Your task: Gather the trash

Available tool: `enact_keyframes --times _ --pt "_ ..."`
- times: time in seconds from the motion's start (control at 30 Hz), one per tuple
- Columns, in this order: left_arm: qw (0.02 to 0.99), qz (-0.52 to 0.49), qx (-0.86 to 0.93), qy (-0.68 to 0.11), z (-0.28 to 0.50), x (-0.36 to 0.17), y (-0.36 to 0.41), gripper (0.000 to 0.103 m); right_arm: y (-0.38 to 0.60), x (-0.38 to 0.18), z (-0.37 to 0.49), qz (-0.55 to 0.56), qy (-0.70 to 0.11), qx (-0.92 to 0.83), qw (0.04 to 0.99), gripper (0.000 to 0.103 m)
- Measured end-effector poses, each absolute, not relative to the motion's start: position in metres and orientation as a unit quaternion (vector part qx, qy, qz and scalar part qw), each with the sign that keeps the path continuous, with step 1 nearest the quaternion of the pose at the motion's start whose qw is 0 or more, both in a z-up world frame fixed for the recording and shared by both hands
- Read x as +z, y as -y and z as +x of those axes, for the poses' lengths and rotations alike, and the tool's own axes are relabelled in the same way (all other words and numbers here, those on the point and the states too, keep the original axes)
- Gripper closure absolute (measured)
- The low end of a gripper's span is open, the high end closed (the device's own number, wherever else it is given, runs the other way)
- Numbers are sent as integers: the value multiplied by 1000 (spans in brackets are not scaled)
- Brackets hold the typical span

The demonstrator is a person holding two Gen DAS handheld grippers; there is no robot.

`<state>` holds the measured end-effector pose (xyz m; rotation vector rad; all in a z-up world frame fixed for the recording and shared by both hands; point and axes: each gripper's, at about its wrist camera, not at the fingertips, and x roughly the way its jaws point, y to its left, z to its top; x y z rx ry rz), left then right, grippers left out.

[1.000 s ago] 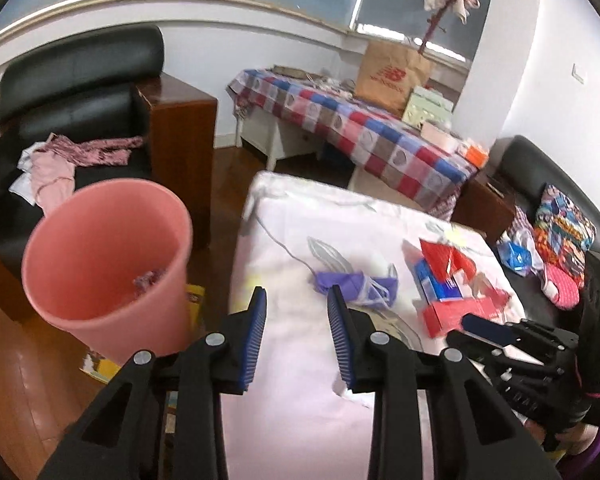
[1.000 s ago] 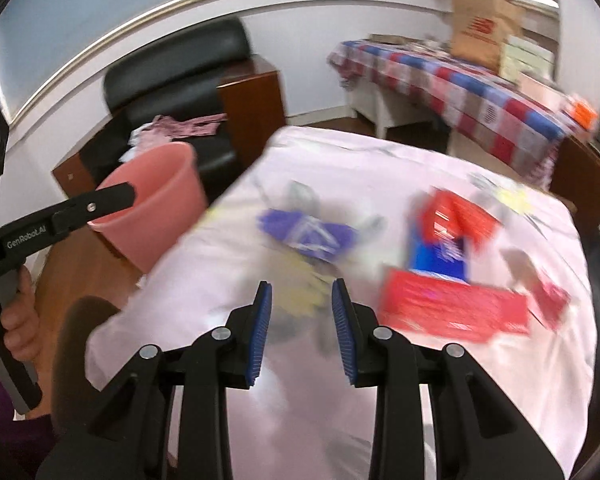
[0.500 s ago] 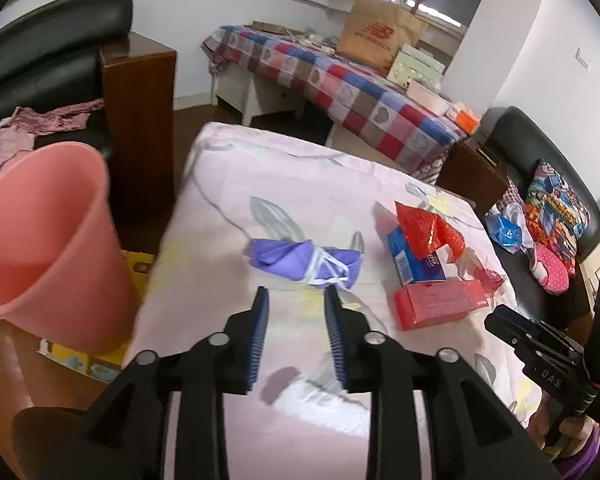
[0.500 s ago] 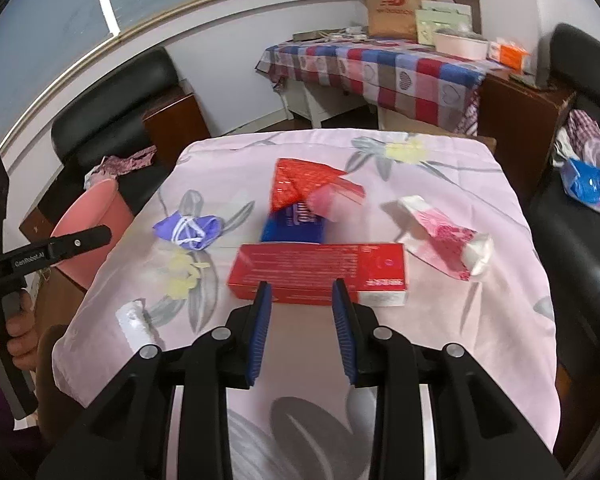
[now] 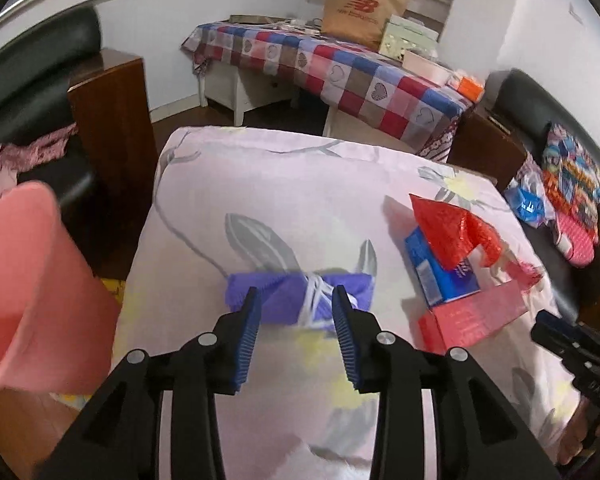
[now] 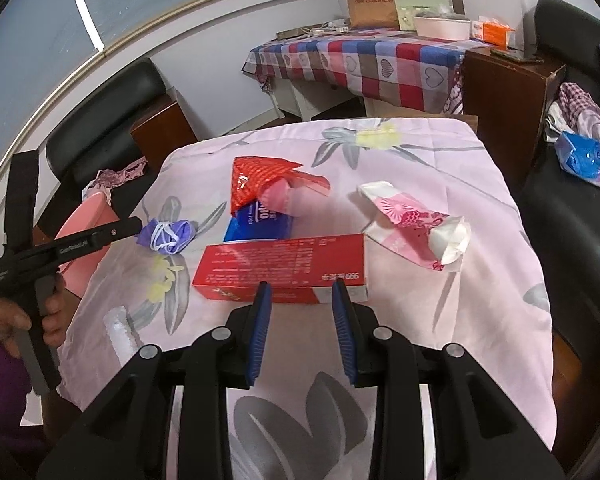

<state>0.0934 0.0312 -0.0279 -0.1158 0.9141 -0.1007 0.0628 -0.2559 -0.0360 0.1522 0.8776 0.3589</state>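
Purple crumpled mask (image 5: 300, 298) lies on the pink-clothed surface (image 5: 300, 184) between our left gripper (image 5: 294, 312)'s opening jaws, untouched; our right gripper (image 6: 300, 300)'s jaws stand spread, empty, near the red box (image 6: 280, 266).

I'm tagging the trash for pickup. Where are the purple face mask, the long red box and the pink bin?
purple face mask (image 5: 296, 300), left wrist view, on its bunched middle by the white straps.
long red box (image 6: 284, 266), right wrist view, on its top face.
pink bin (image 5: 28, 280), left wrist view, on its outer wall.
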Motion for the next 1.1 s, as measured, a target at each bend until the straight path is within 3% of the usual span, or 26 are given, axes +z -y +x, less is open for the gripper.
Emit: enact_keyframes --times 0.37,0.4,0.47,0.67,1.1 --pt "885 35 -129 -446 120 -43 -23 69 262 -44 72 78 -434 162 883 71" --pt "885 40 -129 -445 120 -44 -23 71 262 -44 73 79 -434 160 883 71" --pt "885 38 -132 -444 120 -43 -24 88 263 -43 75 80 -433 159 884 71" --pt "887 12 -138 -440 106 -41 -31 99 258 -36 85 90 -430 169 882 71" --pt "912 -53 -137 -382 57 0 -36 101 219 -22 125 109 -423 209 875 71"
